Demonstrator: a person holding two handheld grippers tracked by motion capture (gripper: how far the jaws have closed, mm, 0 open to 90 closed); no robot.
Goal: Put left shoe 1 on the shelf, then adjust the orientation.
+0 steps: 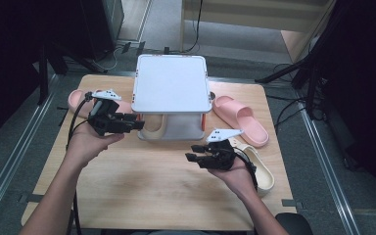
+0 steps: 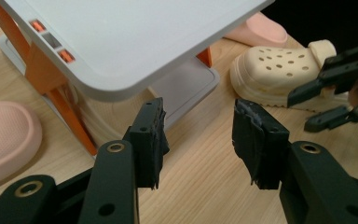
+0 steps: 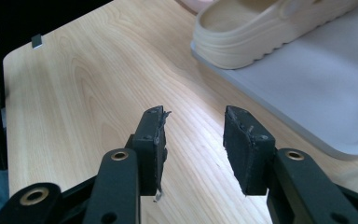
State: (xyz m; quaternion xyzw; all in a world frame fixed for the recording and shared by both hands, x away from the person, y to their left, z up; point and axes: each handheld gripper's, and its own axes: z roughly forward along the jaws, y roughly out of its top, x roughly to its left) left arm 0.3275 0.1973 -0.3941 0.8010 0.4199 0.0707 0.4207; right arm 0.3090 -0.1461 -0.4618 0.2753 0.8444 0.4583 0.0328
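My left gripper [image 1: 136,121] hangs released, nothing between its jaws, a cream clog [image 1: 154,128] just ahead on the rack's [image 1: 171,83] lower shelf; my right gripper [image 1: 192,152] likewise gapes empty, another cream clog [image 1: 259,169] behind it on the desk [image 1: 152,186].

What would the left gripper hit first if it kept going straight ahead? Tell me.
Most likely the left gripper would meet the front edge of the grey rack's lower shelf, or the cream clog resting on it just beside that line. Depth is hard to judge here.
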